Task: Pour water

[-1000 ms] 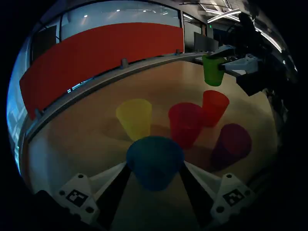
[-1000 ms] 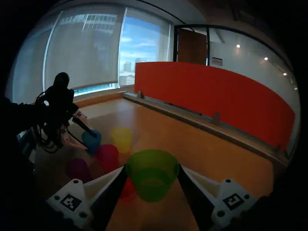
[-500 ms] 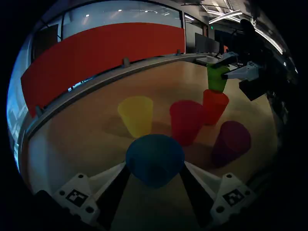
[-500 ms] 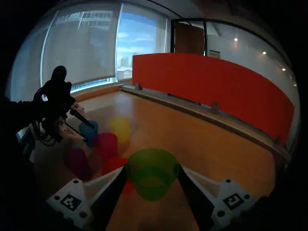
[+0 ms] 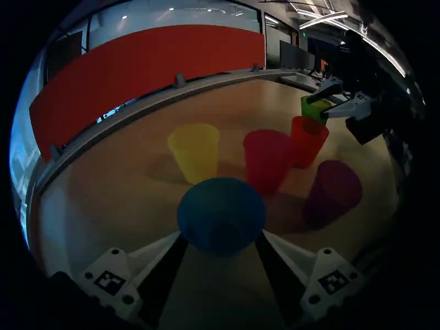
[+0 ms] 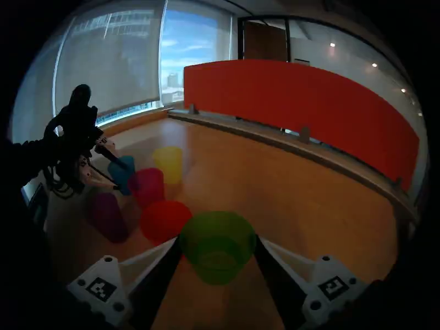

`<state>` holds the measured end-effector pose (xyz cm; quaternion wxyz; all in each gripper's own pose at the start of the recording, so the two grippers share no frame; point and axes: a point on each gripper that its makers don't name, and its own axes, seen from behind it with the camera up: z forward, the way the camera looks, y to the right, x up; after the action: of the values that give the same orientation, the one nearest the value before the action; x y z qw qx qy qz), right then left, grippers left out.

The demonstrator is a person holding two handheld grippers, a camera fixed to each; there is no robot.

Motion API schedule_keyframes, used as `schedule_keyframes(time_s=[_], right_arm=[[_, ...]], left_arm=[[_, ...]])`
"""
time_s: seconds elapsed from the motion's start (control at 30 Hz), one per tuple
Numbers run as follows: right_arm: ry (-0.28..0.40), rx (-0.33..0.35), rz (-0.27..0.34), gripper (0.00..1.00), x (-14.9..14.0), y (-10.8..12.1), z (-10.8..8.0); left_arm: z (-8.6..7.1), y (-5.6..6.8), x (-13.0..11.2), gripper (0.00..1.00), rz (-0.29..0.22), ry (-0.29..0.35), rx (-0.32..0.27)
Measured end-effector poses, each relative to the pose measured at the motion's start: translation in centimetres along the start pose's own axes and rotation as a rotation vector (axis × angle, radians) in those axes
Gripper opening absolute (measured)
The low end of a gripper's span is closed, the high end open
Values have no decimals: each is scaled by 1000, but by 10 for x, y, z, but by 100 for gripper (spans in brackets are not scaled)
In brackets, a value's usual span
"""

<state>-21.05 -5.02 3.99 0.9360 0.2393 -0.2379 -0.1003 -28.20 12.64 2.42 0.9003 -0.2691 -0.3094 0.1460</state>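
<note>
Wooden tabletop (image 5: 126, 181); blue cup (image 5: 221, 214) in left fingers' (image 5: 146, 254) pinch, green cup (image 6: 218, 246) apparently in right fingers' (image 6: 286, 254) pinch.

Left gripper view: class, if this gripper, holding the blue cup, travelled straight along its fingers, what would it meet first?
Probably the dark red cup or yellow cup: the left gripper, carrying the blue cup, aims at the gap between them; depth is unclear.

Cup cluster (image 5: 268, 159) on table (image 5: 110, 209) (partition (image 5: 143, 66) behind)
</note>
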Motion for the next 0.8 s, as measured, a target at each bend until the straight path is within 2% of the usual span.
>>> schedule_keyframes(time_s=[0.3,0.8], right_arm=[[-28,-3,6,92,-19,-1,4],[-35,-10,2,93,-30,0,1]], left_arm=[[-2,-1,-7,85,-5,-20,1],[-8,2,-13,85,-25,-29,-8]])
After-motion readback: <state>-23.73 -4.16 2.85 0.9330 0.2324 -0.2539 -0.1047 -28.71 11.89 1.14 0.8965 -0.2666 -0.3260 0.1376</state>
